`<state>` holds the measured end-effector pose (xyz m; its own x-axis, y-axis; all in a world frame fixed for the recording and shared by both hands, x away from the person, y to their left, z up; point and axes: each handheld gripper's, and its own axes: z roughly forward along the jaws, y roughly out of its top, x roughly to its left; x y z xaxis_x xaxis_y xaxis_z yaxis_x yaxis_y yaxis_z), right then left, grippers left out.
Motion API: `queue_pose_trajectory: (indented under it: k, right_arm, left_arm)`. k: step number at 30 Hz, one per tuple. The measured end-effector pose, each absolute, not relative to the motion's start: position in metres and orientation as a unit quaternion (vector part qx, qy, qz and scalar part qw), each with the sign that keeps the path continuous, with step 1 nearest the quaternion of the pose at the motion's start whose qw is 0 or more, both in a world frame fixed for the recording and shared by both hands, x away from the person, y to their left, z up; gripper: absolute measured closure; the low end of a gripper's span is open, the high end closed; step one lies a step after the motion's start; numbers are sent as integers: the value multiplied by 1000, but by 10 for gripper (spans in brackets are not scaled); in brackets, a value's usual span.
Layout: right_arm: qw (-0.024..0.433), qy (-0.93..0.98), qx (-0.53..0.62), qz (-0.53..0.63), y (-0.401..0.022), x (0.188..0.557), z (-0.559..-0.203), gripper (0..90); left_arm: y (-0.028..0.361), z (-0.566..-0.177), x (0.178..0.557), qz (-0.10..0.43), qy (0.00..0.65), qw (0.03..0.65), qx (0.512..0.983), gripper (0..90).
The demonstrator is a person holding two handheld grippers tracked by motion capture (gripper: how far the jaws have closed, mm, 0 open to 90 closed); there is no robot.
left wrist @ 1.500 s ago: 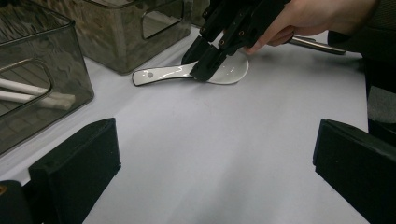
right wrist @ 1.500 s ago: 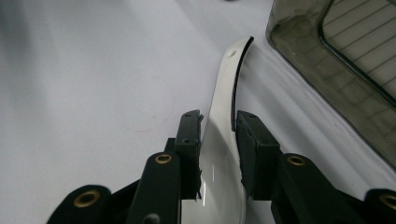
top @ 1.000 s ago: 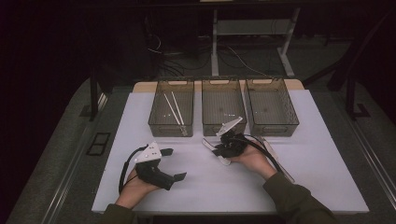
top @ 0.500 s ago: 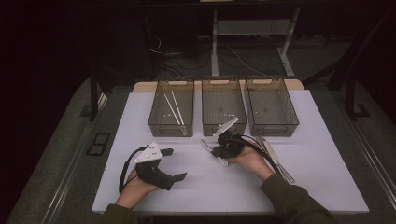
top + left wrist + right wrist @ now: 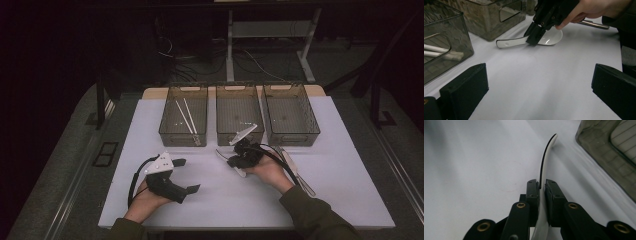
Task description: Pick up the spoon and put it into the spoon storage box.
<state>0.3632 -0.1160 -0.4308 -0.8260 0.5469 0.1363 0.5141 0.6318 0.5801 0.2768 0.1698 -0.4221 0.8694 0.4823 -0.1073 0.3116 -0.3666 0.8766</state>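
The white ceramic spoon (image 5: 541, 40) with a dark edge lies on the white table, its handle pointing toward the bins.

A white table (image 5: 350, 200) stands on grey floor (image 5: 65, 165); at twelve o'clock, a dark room with tangled cables (image 5: 200, 65).

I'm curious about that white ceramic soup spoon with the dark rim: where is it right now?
The white ceramic soup spoon lies on the white table just in front of the middle smoky plastic bin, its handle clamped in the right gripper.
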Motion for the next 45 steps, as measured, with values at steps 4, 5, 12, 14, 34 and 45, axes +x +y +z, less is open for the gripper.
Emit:
queue_pose_trajectory:
  k: [4,5,12,14,34,45]
  right_arm:
    - [27,899,296,322,-121,363,-422,813]
    - [28,898,296,325,-123,363,-420,813]
    - [29,893,294,339,-130,362,-404,813]
    - [29,892,292,343,-132,362,-400,813]
    - [50,866,306,392,-164,369,-358,813]
    - [67,851,335,399,-181,385,-350,813]
  left_arm:
    - [169,-422,277,84,241,508,823,0]
    - [170,-422,277,84,241,508,823,0]
    - [169,-423,277,82,242,507,823,0]
    - [169,-423,277,82,242,507,823,0]
    - [170,-423,277,83,244,508,822,0]
    - [169,-423,277,82,245,508,822,0]
